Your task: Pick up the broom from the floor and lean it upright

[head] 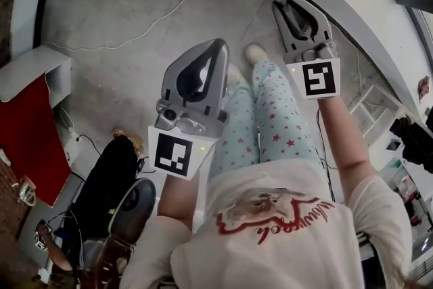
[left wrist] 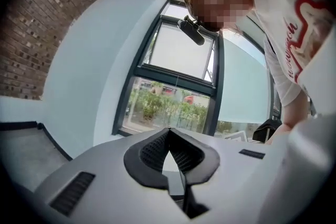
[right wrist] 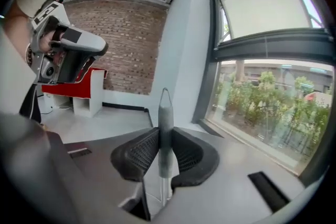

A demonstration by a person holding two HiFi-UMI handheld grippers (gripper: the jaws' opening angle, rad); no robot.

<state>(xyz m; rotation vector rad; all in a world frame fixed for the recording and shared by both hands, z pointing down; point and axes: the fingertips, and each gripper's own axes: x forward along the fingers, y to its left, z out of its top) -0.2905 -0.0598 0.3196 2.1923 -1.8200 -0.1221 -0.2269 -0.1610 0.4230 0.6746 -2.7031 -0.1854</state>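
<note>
Both arms up, near level; left gripper [left wrist: 168,132] fingers together, right gripper [right wrist: 164,136] fingers pinching broom handle [right wrist: 165,107].

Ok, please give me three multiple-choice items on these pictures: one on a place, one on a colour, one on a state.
1. Where is the broom handle's end?
A on the floor; B between the right gripper's jaws; C on a shelf.
2. What colour is that handle end?
A red; B grey; C yellow.
3. How do the left gripper's jaws stand?
A wide apart; B closed on a cable; C together, nothing between.
Key: 1 B, the right gripper view shows its jaws pressed on it; 2 B, it looks plain grey there; 3 C, the left gripper view shows the tips meeting on nothing.
</note>
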